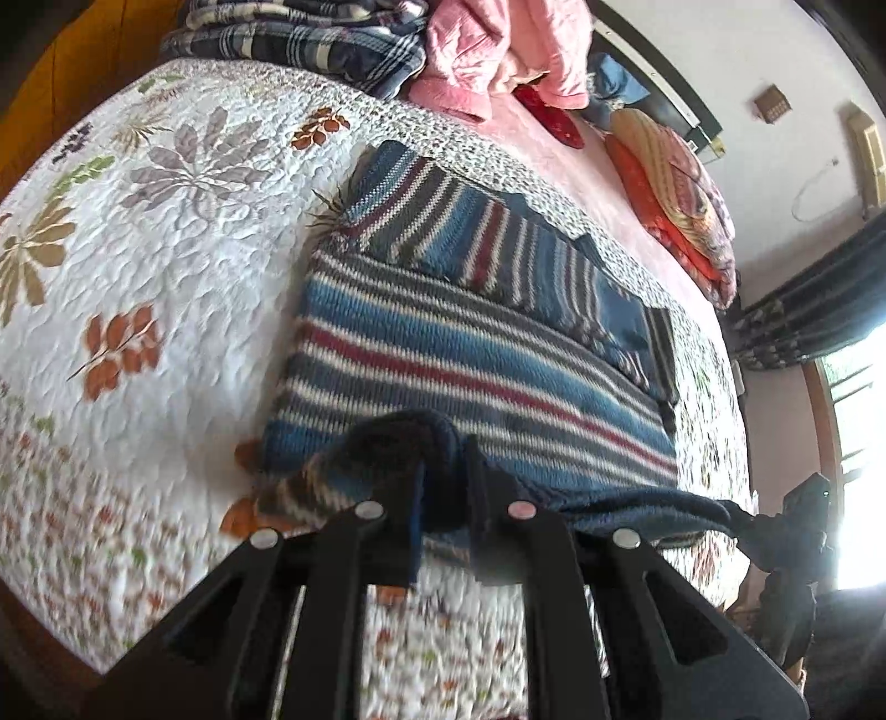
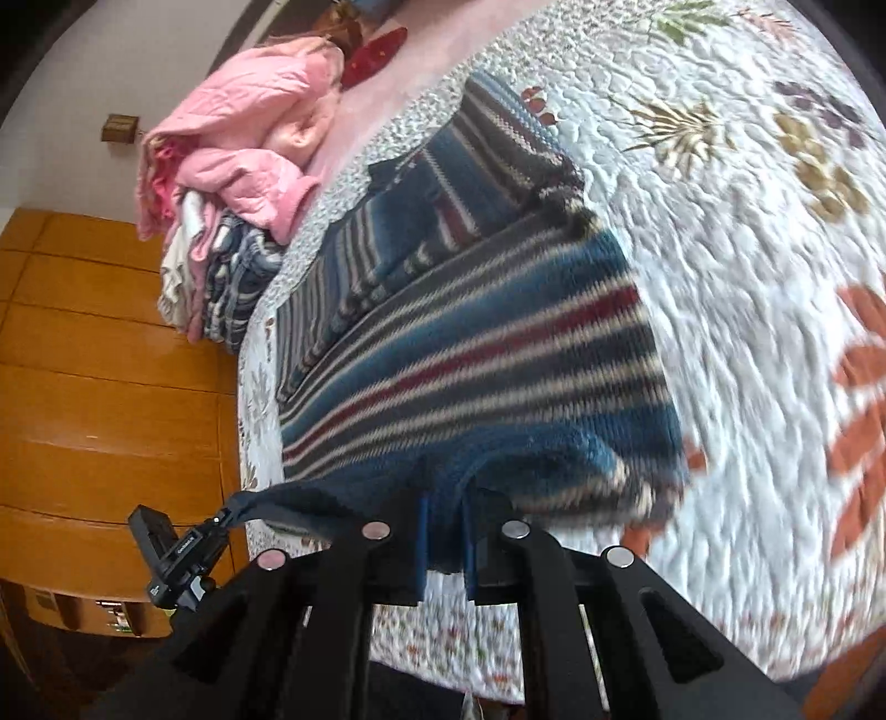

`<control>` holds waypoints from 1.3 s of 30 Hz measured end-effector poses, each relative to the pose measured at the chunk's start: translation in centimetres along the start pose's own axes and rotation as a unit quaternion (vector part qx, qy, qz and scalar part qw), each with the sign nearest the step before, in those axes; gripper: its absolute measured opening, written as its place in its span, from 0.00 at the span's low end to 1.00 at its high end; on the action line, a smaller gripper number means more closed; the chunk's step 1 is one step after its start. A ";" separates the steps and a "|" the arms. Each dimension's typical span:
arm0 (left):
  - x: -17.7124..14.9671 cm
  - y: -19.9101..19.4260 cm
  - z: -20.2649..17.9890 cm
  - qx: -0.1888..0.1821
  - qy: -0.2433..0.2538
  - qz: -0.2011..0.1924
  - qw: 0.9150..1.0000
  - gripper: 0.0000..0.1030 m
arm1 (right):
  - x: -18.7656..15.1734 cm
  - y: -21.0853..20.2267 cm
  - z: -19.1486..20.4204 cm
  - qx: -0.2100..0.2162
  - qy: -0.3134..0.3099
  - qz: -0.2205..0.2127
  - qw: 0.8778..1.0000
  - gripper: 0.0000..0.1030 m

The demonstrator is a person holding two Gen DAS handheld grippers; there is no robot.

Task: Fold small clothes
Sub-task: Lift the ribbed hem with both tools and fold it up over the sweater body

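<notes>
A striped knit sweater (image 1: 454, 343) in blue, grey, white and dark red lies flat on the floral quilt (image 1: 166, 221), its sleeves folded over the body. My left gripper (image 1: 443, 471) is shut on the sweater's dark hem at one near corner, the cloth bunched between the fingers. In the right wrist view the same sweater (image 2: 470, 343) stretches away from me, and my right gripper (image 2: 446, 498) is shut on the hem at the other near corner. The hem hangs taut between the two grippers. The other gripper (image 2: 177, 559) shows at lower left of the right wrist view, holding the hem.
A pile of folded plaid and pink clothes (image 1: 387, 44) sits at the far side of the bed, also seen as a stack of clothes (image 2: 232, 183). Orange and patterned pillows (image 1: 675, 199) lie far right. A wooden cabinet (image 2: 99, 360) stands beside the bed. A bright window (image 1: 853, 443) is at right.
</notes>
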State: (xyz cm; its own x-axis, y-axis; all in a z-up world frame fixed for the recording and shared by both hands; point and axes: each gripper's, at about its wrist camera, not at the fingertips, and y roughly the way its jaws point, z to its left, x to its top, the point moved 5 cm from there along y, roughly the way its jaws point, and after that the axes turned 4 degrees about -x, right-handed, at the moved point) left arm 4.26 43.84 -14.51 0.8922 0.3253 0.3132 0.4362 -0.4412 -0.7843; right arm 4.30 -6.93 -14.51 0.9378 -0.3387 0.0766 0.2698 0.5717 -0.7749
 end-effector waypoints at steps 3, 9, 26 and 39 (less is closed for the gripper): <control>1.9 1.6 0.4 0.009 -0.003 0.004 1.000 0.21 | 1.9 2.0 -0.7 0.000 0.008 0.013 1.000 0.09; 4.4 3.4 2.1 0.028 -0.012 0.015 0.999 0.24 | 4.5 5.2 -2.8 -0.014 0.023 0.032 0.999 0.22; 4.3 8.7 -0.3 0.045 0.158 0.087 0.983 0.57 | 5.6 5.2 1.3 -0.102 -0.222 0.032 0.969 0.62; 2.2 12.2 -0.1 0.083 0.217 0.135 0.963 0.57 | 4.2 10.6 1.2 -0.172 -0.283 0.087 0.940 0.38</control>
State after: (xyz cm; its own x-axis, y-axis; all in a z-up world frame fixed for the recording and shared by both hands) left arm 11.59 39.13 -23.35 0.9510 -0.1789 0.2524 0.1891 -0.3095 -0.9319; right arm 11.34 -1.38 -21.64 0.9536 0.2439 0.1764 0.1068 0.2737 -0.9559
